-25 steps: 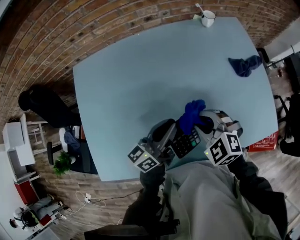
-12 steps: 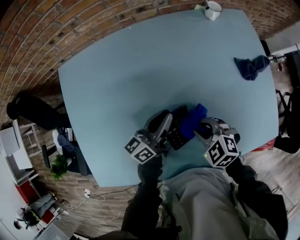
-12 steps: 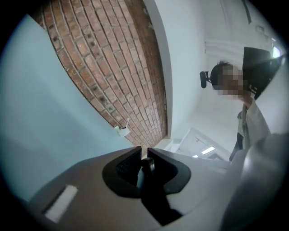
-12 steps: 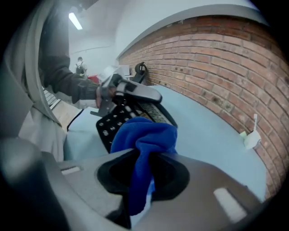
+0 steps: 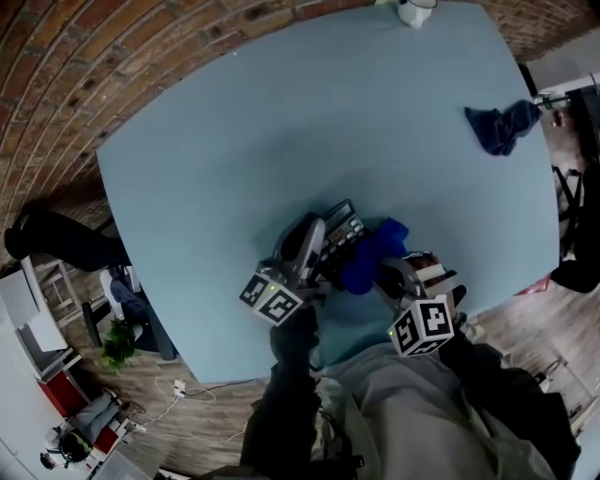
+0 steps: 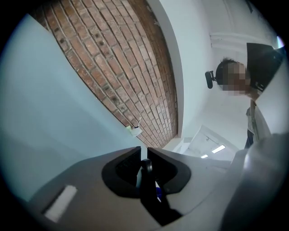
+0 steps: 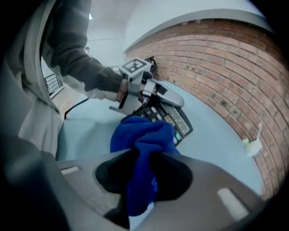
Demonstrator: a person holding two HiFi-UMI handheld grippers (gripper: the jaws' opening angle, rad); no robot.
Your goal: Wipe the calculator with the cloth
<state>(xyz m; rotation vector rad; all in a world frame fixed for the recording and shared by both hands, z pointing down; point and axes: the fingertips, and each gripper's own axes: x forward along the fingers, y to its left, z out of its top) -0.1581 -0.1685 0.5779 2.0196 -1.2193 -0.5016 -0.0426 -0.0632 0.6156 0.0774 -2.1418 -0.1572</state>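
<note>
- Our left claw (image 6: 143,155) pinches the calculator (image 5: 342,228) by its edge.
- Our right claw (image 7: 146,155), jaws opening, grips the cloth (image 7: 144,135), with the calculator just ahead; we judge the wiping mostly left.

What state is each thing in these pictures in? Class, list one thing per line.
left gripper, shut on one edge of the calculator
right gripper, jaws opening, blue cloth pinched between them
calculator, keys up, held by one edge
blue cloth, bunched
dark blue cloth, crumpled, lying loose on the table
mug, upright at the table's far edge
</note>
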